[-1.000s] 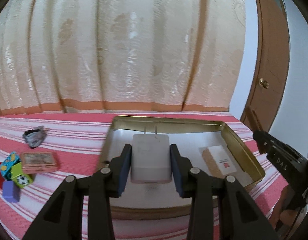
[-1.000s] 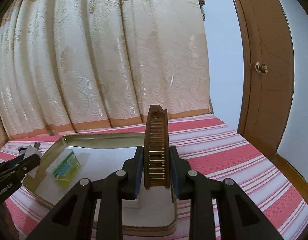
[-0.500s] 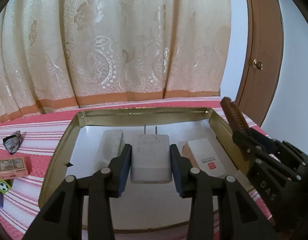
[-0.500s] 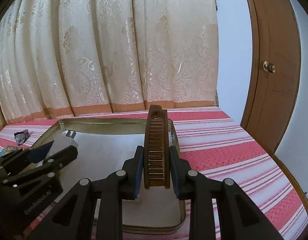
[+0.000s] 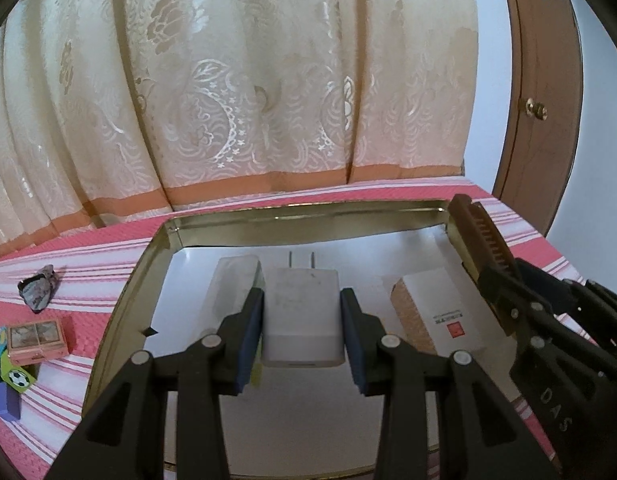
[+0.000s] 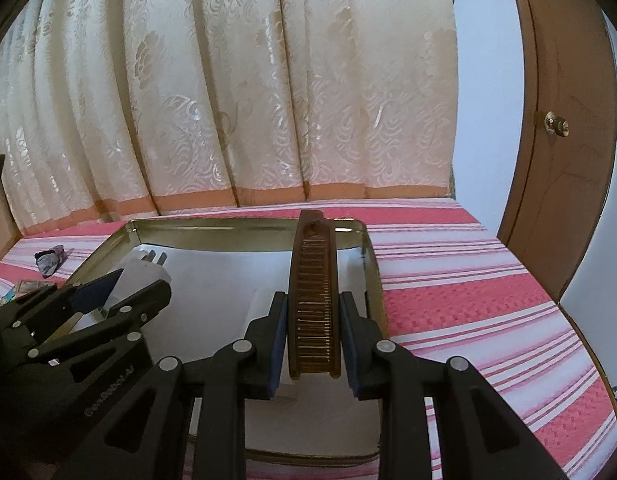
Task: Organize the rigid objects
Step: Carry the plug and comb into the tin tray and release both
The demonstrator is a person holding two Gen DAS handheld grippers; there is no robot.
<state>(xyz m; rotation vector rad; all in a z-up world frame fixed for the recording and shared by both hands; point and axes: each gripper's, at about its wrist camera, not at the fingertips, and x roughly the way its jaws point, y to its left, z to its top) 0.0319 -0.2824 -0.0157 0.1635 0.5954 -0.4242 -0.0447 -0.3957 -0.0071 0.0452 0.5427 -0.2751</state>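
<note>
Blue pads of the left gripper press on both sides of a white charger plug, its two metal prongs pointing away toward the far wall of the gold tin tray; the plug hangs over the tray's pale floor. Just left of it in the tray lies a white oblong block, and to the right a white and tan box with a small red mark. The right gripper is clamped tight on a brown comb, held on edge with its teeth up, the far tip reaching toward the tray's far right corner. Both tools sit side by side above the tray. Outside it, on the pink striped cloth to the left, rest a dark crumpled wrapper, a small pink case and colourful toy blocks. Beyond hangs a cream curtain; a brown door stands at the right.
</note>
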